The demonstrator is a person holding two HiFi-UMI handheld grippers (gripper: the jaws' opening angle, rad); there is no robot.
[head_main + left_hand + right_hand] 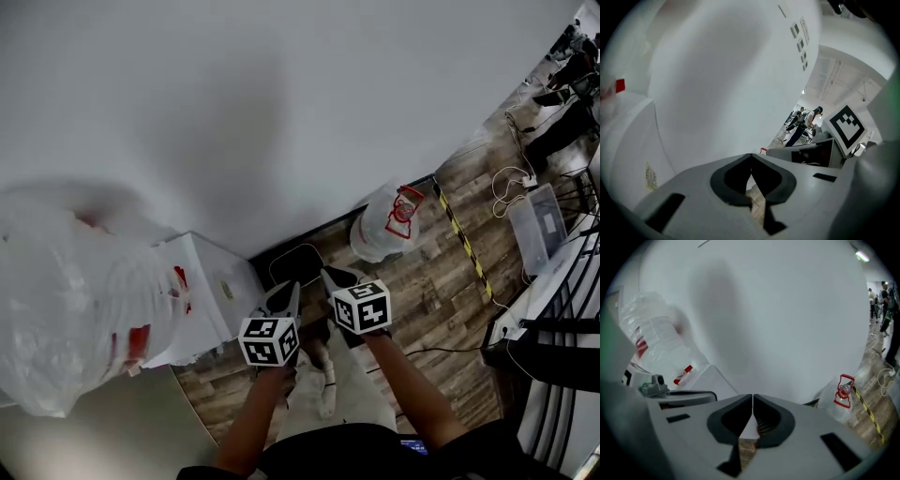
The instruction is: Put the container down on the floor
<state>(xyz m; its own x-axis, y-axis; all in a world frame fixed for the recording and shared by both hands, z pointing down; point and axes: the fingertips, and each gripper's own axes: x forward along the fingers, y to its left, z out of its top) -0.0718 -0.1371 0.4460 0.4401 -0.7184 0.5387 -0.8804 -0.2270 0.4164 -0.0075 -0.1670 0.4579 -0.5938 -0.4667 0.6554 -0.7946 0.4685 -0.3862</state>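
Observation:
A clear plastic container with a red label stands on the wood floor against the white wall, right of both grippers and apart from them; the right gripper view shows it too. My left gripper and right gripper hover side by side above the floor, pointing toward the wall. The left gripper's jaws meet at the tips with nothing between them. The right gripper's jaws are also shut and empty.
A large clear bag of plastic items rests on a white box at the left. A dark-rimmed flat tray lies by the wall. Yellow-black tape, cables and a clear bin sit to the right.

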